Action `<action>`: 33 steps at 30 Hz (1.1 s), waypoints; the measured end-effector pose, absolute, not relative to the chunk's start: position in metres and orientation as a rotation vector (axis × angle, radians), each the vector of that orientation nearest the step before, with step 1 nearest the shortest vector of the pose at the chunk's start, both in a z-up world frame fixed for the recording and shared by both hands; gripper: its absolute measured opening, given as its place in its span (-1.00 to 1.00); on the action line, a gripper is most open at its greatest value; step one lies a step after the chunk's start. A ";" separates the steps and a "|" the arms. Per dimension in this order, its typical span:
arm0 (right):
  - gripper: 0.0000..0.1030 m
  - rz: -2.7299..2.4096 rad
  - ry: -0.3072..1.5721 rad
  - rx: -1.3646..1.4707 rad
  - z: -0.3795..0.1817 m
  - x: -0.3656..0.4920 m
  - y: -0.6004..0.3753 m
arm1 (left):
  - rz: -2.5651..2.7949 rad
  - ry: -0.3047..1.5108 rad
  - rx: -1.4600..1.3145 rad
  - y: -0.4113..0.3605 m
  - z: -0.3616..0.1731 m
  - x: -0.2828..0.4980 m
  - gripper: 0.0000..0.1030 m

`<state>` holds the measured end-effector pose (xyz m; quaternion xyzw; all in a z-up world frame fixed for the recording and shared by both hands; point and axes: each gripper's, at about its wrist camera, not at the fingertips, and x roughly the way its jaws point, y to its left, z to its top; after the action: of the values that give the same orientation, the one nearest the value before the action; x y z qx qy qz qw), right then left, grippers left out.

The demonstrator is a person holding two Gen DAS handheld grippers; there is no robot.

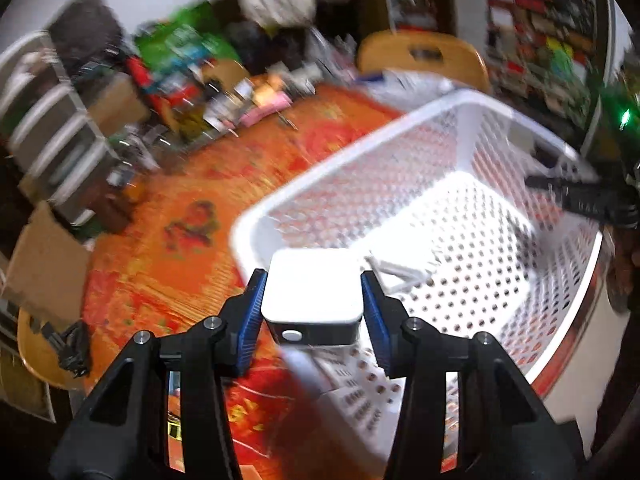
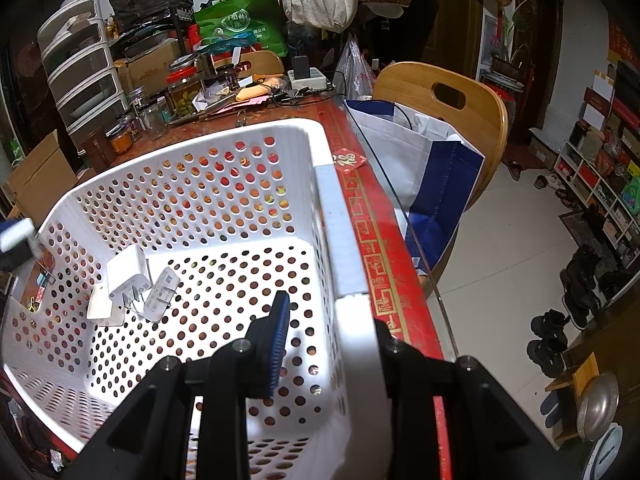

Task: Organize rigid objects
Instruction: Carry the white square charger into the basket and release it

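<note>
My left gripper (image 1: 312,296) is shut on a white square charger block (image 1: 314,286) with a dark underside, held over the near rim of the white perforated basket (image 1: 320,172). A white charger (image 1: 394,274) lies in the basket just beyond it. In the right wrist view my right gripper (image 2: 332,328) straddles the basket's right wall (image 2: 344,248), one finger (image 2: 278,336) inside, the other outside, gripping the rim. White chargers (image 2: 128,280) lie on the basket floor at left. The left gripper with its block (image 2: 16,240) shows at the far left edge.
The basket stands on a table with a red-orange cloth (image 1: 168,248). Jars, boxes and bags (image 2: 180,92) crowd the table's far end. A wooden chair (image 2: 444,100) with a blue-white bag (image 2: 424,152) stands to the right. Plastic drawers (image 2: 80,64) stand at far left.
</note>
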<state>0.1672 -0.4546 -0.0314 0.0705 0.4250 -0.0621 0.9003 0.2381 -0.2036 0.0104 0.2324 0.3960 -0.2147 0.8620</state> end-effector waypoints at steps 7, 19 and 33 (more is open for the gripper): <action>-0.47 -0.122 0.879 0.152 -0.033 0.166 -0.456 | -0.457 0.979 0.626 -0.251 -0.032 0.261 -0.17; -0.47 -0.116 0.879 0.153 -0.034 0.166 -0.456 | -0.417 1.108 0.825 -0.282 -0.072 0.275 -0.15; -0.47 -0.115 0.888 0.140 -0.035 0.165 -0.454 | -0.322 0.765 0.396 -0.111 0.049 0.244 1.00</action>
<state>0.1650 -0.4545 -0.0347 0.0676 0.4290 -0.0558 0.8990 0.2439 -0.1110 0.0492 0.1912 0.3693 -0.1554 0.8960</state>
